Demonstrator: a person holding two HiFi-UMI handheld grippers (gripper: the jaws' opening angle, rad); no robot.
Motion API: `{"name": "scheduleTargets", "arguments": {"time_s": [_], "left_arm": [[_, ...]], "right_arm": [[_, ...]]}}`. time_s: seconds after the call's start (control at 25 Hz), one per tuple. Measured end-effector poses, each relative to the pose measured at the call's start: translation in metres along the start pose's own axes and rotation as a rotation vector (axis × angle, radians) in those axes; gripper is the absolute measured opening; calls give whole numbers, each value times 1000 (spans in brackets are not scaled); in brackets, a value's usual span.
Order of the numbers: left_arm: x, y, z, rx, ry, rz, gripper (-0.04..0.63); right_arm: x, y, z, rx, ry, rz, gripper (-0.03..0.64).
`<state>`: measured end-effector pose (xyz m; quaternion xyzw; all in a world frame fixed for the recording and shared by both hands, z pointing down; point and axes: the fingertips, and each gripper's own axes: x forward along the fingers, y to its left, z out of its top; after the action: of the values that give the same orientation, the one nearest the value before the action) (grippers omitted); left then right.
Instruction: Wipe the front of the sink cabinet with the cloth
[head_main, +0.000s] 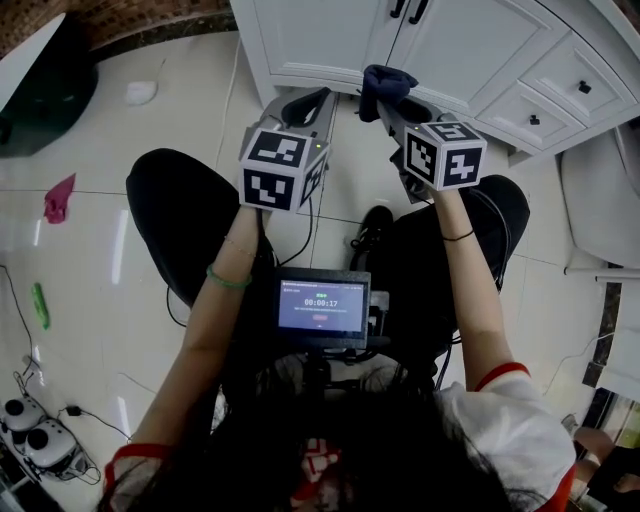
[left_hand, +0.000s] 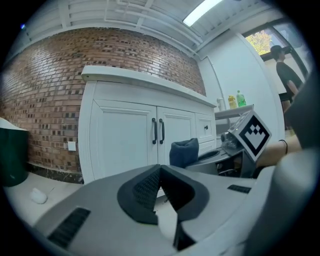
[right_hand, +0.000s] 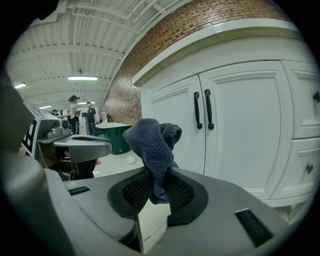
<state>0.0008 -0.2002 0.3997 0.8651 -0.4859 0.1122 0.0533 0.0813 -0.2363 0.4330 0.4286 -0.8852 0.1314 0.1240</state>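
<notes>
The white sink cabinet (head_main: 440, 40) (left_hand: 130, 135) (right_hand: 240, 125) stands ahead with two doors and black handles (right_hand: 202, 110). My right gripper (right_hand: 157, 177) (head_main: 385, 95) is shut on a dark blue cloth (right_hand: 152, 142) (head_main: 385, 82) (left_hand: 184, 151), which bunches up above the jaws a short way off the cabinet front. To its left my left gripper (left_hand: 159, 176) (head_main: 315, 100) is shut with nothing in it, held near the cabinet's base.
Pale tiled floor (head_main: 140, 150) lies below. A dark green bin (left_hand: 12, 155) (right_hand: 112, 135) stands left of the cabinet by a brick wall (left_hand: 45, 90). A pink rag (head_main: 58, 197) and a small white object (head_main: 140, 92) lie on the floor. People stand far off.
</notes>
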Motion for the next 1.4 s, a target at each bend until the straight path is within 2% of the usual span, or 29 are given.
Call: {"name": "scheduleTargets", "arguments": {"time_s": [0.12, 0.32, 0.52, 0.6, 0.72, 0.84, 1.08, 1.4], "left_arm": [[-10, -1, -4, -8, -1, 8, 37], [-53, -13, -16, -9, 9, 29, 37], [-50, -13, -50, 30, 25, 37, 37], [-52, -10, -60, 8, 22, 54, 37], [-55, -11, -58, -24, -11, 57, 37], [-63, -19, -52, -5, -35, 37, 37], [-66, -21, -61, -14, -3, 46, 37], [-67, -19, -60, -25, -11, 54, 37]], "right_arm": [[-10, 14, -6, 29, -36, -13, 60], [-40, 50, -29, -16, -44, -28, 60], [-37, 57, -48, 44, -54, -19, 60], [-35, 63, -52, 39, -54, -12, 60], [-33, 68, -57, 83, -64, -5, 60], [-36, 72, -57, 131, -86, -3, 60], [-40, 71, -54, 134, -95, -18, 60], [-39, 71, -59, 129, -85, -30, 60]]}}
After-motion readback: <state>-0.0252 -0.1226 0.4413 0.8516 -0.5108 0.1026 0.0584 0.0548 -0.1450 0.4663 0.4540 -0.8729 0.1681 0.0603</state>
